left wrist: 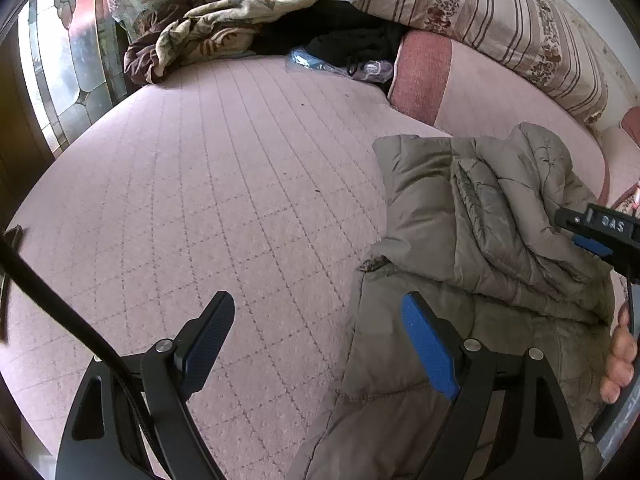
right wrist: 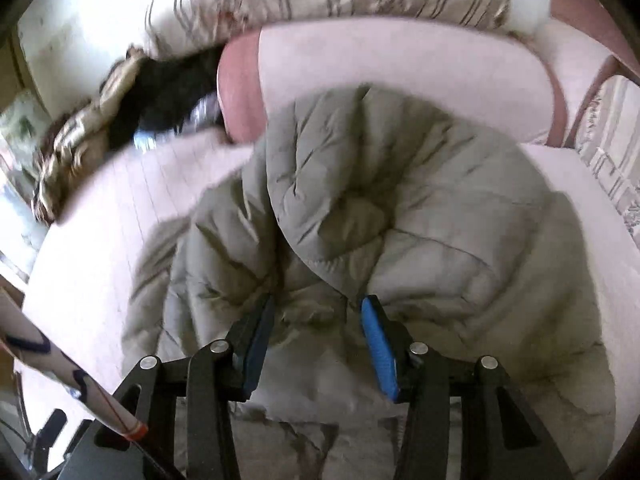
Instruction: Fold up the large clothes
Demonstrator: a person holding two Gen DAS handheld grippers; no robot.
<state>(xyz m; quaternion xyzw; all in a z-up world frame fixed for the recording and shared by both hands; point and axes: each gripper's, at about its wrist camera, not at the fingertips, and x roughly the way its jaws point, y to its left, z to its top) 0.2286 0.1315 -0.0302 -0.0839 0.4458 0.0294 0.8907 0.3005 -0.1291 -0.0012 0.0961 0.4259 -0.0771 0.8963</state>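
An olive-grey puffer jacket (left wrist: 480, 216) lies bunched on the pink quilted bed (left wrist: 220, 184), at the right in the left wrist view. My left gripper (left wrist: 320, 320) is open and empty, straddling the jacket's left edge above the bed. In the right wrist view the jacket (right wrist: 380, 208) fills the middle, folded over itself. My right gripper (right wrist: 316, 312) is open just above the jacket's folds, gripping nothing. It also shows at the right edge of the left wrist view (left wrist: 600, 236), over the jacket. The right wrist view is motion-blurred.
A brown and cream blanket (left wrist: 208, 32) and dark clothes (left wrist: 344, 36) are heaped at the bed's far edge. A striped floral pillow (left wrist: 500, 20) and a pink bolster (left wrist: 424, 76) lie at the back right. A stained-glass window (left wrist: 68, 64) is at the left.
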